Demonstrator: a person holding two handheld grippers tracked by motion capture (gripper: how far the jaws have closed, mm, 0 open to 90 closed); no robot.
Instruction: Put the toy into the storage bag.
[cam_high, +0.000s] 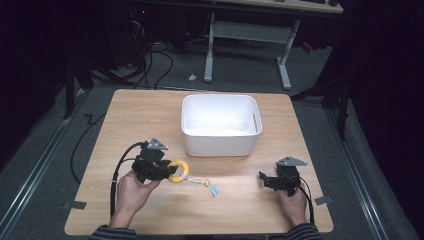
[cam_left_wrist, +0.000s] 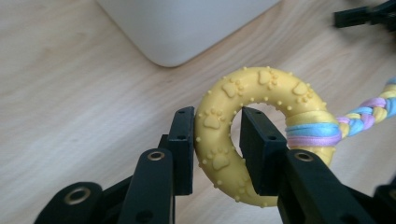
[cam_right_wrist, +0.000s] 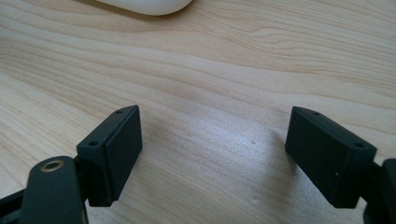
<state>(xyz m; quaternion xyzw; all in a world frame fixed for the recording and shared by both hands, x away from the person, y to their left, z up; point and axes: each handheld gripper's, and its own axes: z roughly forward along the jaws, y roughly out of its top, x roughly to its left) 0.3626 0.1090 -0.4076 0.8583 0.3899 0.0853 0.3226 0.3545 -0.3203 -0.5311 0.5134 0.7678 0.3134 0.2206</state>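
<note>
A yellow rubber ring toy (cam_high: 179, 171) (cam_left_wrist: 219, 140) with paw prints trails a pastel braided rope (cam_high: 202, 182) (cam_left_wrist: 369, 114) that ends in a tassel. My left gripper (cam_high: 167, 170) (cam_left_wrist: 215, 133) is shut on the ring's band, one jaw outside and one through the hole, and holds the ring above the wooden table (cam_high: 130, 120) while the rope's end hangs toward it. At the table's right front my right gripper (cam_high: 264, 177) (cam_right_wrist: 212, 154) stands open, low over bare wood, with nothing between its jaws.
A white plastic bin (cam_high: 220, 125) (cam_left_wrist: 187, 28) (cam_right_wrist: 144, 5) stands behind the middle of the table, with nothing showing inside it. Beyond the far edge are another table's white legs (cam_high: 210, 50) and cables on the floor.
</note>
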